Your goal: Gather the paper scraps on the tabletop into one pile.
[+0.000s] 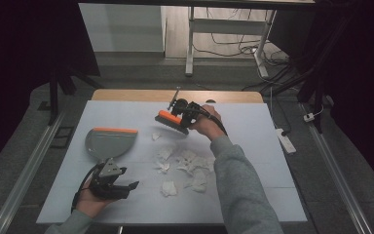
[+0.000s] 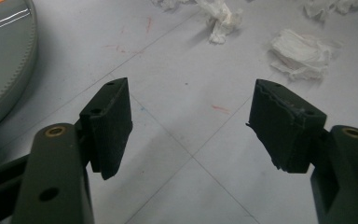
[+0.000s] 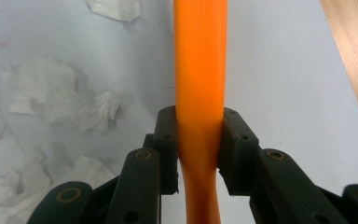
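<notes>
My right gripper [image 1: 184,113] is shut on the orange handle [image 3: 199,88] of a small brush [image 1: 171,122], whose dark bristles hang just over the far middle of the white table [image 1: 253,146]. Both pads [image 3: 167,140] press the handle's sides in the right gripper view. Several crumpled white paper scraps [image 1: 187,163] lie in the table's middle, just this side of the brush. A grey dustpan [image 1: 108,140] with an orange edge rests at the left. My left gripper [image 1: 126,187] sits open near the front left, right of the dustpan [image 2: 2,60], with bare table between its pads [image 2: 114,123].
A wooden strip [image 1: 175,95] runs along the table's far edge. Beyond it are white desk legs [image 1: 190,44] and loose cables on the floor. A white power strip [image 1: 286,140] lies off the table's right side. Rails run along both sides.
</notes>
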A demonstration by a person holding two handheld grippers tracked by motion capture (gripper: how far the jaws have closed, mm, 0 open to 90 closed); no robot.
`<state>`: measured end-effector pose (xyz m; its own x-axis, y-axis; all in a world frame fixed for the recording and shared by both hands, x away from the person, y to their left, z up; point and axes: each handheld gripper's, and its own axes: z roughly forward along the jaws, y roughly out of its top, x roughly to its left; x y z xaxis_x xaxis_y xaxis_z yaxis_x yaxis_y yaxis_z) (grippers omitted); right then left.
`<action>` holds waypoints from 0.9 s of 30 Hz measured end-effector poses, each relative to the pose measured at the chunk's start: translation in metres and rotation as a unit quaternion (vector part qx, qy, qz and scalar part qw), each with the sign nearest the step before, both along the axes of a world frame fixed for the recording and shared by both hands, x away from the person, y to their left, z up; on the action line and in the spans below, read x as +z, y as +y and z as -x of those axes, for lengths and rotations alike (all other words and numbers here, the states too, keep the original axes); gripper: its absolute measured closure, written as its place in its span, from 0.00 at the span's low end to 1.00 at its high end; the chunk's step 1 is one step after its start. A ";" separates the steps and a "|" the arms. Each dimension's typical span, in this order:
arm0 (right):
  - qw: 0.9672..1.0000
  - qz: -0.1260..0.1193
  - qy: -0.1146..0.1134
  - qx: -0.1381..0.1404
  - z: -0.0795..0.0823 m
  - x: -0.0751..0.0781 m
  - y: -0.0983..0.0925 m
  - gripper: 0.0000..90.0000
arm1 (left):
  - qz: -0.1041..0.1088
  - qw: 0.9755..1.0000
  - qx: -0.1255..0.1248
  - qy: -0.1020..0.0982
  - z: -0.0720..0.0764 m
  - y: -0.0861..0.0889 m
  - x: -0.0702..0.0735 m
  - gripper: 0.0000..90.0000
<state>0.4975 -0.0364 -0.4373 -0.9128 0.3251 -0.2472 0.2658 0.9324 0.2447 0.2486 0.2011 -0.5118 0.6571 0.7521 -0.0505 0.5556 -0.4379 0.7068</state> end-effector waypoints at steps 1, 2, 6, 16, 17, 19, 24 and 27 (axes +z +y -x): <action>1.000 0.004 0.002 0.002 -0.002 -0.001 0.002 0.79 | 0.000 1.000 0.000 0.000 0.000 0.000 0.000 0.34; 1.000 0.011 0.000 0.002 -0.003 -0.002 0.005 0.79 | -0.001 1.000 -0.001 -0.001 0.000 0.000 0.000 0.34; 0.999 0.038 -0.003 0.026 -0.006 -0.009 0.020 0.79 | 0.002 1.000 -0.001 -0.001 0.000 0.001 0.000 0.34; 0.992 0.084 0.022 0.091 0.019 -0.015 0.035 0.79 | 0.003 1.000 0.000 -0.004 0.003 0.002 0.000 0.35; 0.991 0.087 0.027 0.101 0.023 -0.014 0.034 0.79 | 0.003 1.000 0.000 -0.004 0.003 0.002 0.000 0.35; 0.989 0.097 0.041 0.107 0.034 -0.011 0.030 0.79 | 0.005 1.000 0.002 -0.004 0.004 0.002 0.000 0.35; 0.987 0.082 0.058 0.127 0.056 -0.008 0.013 0.79 | 0.007 1.000 0.003 -0.001 0.004 0.001 0.000 0.35; 0.990 0.048 0.046 0.127 0.061 -0.001 0.000 0.79 | 0.007 1.000 0.003 0.000 0.003 0.000 0.000 0.35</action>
<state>0.4368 -0.0362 -0.4380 -0.9819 0.0622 -0.1786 0.0376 0.9897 0.1379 0.2452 0.2013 -0.5119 0.6533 0.7547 -0.0601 0.5573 -0.4256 0.7129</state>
